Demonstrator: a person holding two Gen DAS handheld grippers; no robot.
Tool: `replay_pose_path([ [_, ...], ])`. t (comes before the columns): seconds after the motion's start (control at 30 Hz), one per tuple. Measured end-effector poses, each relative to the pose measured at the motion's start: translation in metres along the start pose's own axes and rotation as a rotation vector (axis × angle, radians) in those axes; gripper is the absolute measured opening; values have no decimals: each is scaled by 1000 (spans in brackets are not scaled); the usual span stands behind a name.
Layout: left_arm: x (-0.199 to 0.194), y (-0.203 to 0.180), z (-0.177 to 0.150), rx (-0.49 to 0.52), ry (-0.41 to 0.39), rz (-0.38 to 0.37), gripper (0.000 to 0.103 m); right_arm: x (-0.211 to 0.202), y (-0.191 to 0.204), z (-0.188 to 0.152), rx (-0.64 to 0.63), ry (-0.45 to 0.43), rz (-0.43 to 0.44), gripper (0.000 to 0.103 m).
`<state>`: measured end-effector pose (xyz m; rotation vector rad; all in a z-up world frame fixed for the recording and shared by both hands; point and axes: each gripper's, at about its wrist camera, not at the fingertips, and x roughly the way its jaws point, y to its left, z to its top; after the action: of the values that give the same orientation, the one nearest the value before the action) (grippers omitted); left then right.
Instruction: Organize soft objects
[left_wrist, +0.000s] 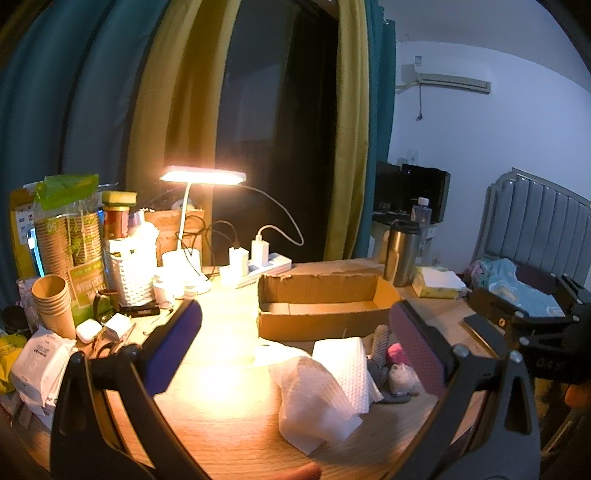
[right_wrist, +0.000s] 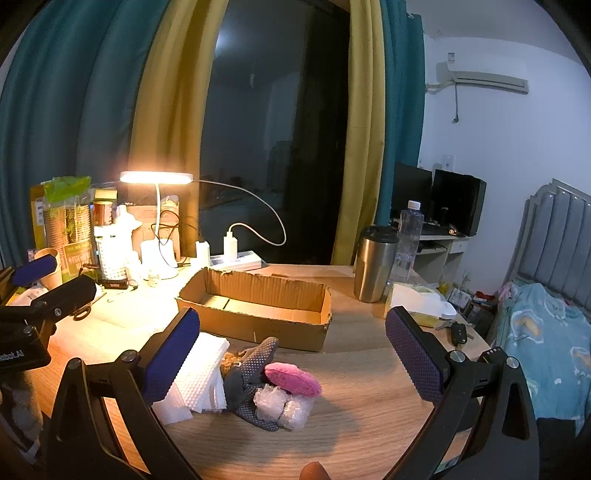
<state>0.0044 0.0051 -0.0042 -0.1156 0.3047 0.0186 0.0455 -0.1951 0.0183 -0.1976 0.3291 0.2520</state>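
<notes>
One box (right_wrist: 255, 314) on desk (right_wrist: 351, 406), empty; both grippers' (left_wrist: 295, 343) (right_wrist: 291, 350) jaws wide apart, gripping nothing, above foam (right_wrist: 199, 373), glove (right_wrist: 247, 373).

Both wrist views low over desk (left_wrist: 229, 424), sharing cardboard box (right_wrist: 258, 314)

Left gripper (left_wrist: 295, 343): jaws spread wide, blue-padded fingers (left_wrist: 173, 350) well apart, nothing between them; held level above the surface. Right gripper (right_wrist: 291, 354): jaws likewise spread wide, padded fingers (right_wrist: 413, 354) apart and empty. In the left wrist view the right gripper appears at the right edge; in the right wrist view the left gripper appears at the left edge. A fingertip (right_wrist: 314, 472) shows at the bottom edge.
</notes>
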Motion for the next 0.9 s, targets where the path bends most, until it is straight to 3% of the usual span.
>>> replay_pose_path([
  [0.9, 5, -5, -3, 16, 25, -3, 102, 3, -1, -2, -1, 10, 3, 102],
])
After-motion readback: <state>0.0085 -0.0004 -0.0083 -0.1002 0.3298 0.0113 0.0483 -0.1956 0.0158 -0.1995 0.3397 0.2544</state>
